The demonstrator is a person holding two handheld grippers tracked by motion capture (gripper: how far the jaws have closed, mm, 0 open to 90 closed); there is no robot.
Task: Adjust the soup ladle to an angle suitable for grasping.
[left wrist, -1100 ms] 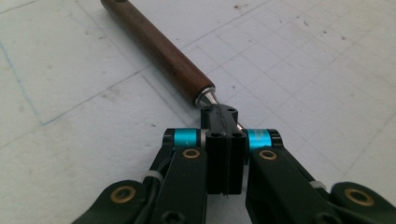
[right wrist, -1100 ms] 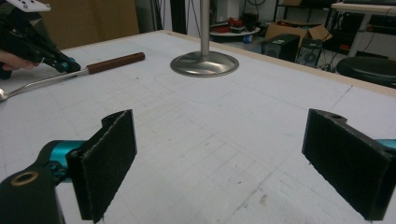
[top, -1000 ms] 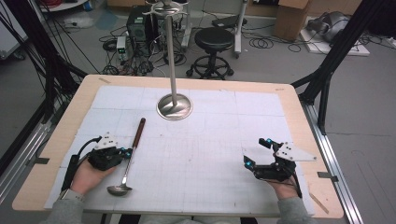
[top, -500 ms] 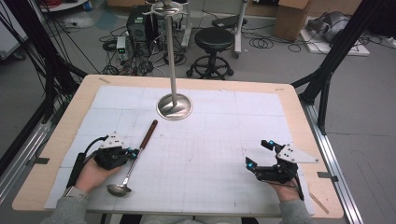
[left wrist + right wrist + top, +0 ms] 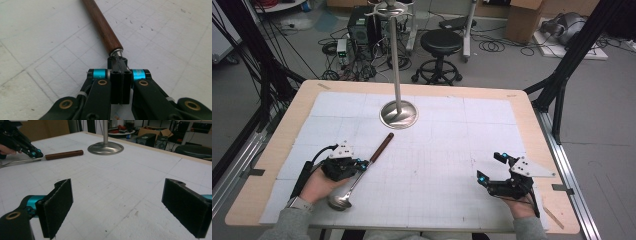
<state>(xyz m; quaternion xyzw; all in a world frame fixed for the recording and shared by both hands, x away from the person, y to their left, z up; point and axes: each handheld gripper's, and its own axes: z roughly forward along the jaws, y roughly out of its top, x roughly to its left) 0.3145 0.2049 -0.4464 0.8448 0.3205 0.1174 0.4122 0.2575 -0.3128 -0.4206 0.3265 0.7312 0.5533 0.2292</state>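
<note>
Grey sleeves; a wristwatch on the left; each black claw (image 5: 362,164) has cyan collars, brass screws.

Even, bright overhead light; soft shadows; high view slightly soft; gripper views sharp up close.

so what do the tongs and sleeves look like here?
Both tongs, left and right, are black with cyan accents, brass-coloured pivots, flat black pads, a grey three-cornered plate on top and a black cable. Grey sleeves; a watch on the left wrist.
</note>
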